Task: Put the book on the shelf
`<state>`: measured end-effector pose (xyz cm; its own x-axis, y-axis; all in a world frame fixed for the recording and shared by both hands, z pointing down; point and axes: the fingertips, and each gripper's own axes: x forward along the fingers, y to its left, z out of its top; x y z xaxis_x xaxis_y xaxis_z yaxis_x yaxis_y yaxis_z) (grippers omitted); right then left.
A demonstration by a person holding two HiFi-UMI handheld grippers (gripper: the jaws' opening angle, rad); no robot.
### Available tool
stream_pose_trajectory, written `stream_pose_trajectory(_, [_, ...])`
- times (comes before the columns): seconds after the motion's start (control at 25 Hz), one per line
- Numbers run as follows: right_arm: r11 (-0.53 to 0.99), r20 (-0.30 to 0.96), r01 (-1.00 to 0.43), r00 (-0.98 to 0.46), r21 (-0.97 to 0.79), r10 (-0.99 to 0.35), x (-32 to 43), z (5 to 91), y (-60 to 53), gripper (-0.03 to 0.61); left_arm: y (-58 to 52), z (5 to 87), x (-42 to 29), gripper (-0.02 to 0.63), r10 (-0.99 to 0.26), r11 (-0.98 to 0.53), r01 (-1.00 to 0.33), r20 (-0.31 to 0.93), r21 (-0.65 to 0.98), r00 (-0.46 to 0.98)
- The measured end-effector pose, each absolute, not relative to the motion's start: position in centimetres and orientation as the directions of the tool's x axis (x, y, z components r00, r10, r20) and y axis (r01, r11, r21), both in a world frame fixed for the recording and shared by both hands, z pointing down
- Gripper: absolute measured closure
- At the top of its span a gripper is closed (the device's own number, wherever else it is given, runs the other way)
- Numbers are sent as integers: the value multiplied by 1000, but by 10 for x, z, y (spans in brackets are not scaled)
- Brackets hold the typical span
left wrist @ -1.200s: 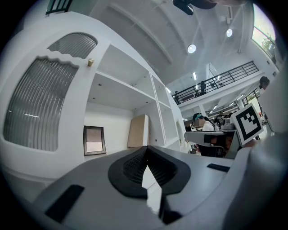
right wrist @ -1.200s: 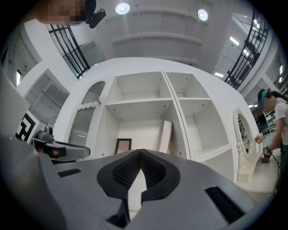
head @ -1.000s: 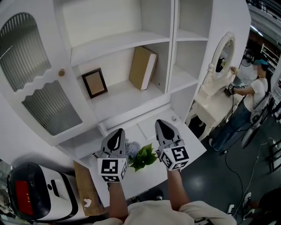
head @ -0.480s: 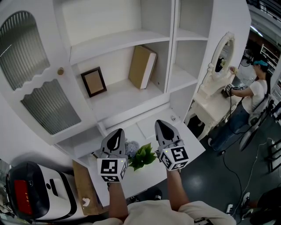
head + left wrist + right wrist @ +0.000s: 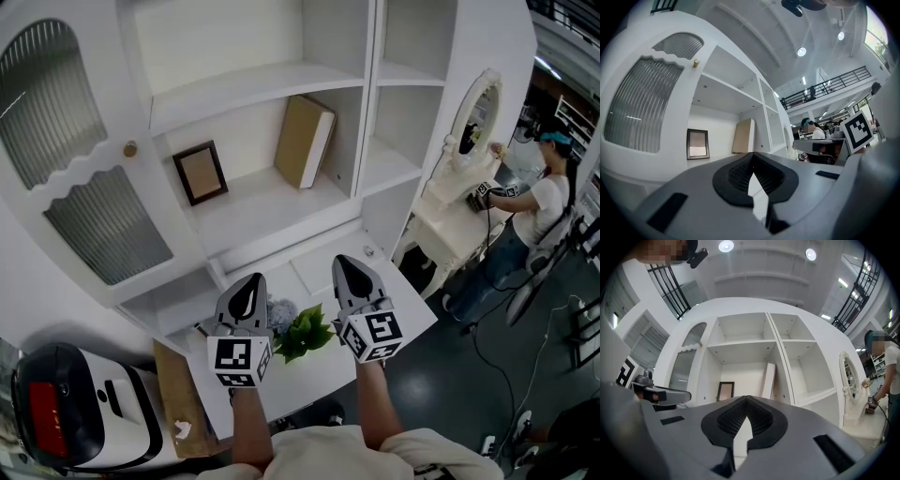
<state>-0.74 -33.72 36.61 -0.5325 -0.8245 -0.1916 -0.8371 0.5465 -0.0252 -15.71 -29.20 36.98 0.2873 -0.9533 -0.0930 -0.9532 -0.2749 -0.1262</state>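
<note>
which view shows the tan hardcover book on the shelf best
The head view: the tan hardcover book shows whole and tilted on the white shelf. The left gripper view shows the book small and far; the right gripper view shows the book smaller, washed pale.

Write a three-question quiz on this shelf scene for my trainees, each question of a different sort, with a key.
1. True or false: the book lies flat on the shelf.
2. In the head view, what stands left of the book? A) picture frame B) vase C) clock
3. Fill in: the left gripper and the right gripper are both ____ and empty.
Key: 1 false, it stands leaning against the divider; 2 A; 3 shut.
</note>
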Motion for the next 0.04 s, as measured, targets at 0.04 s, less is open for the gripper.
stream_pose_trajectory(0.04, [546, -191, -837, -532, -26, -825, -8, 366, -337, 552, -292, 370, -157, 597, -953, -275, -953, -93, -126, 287])
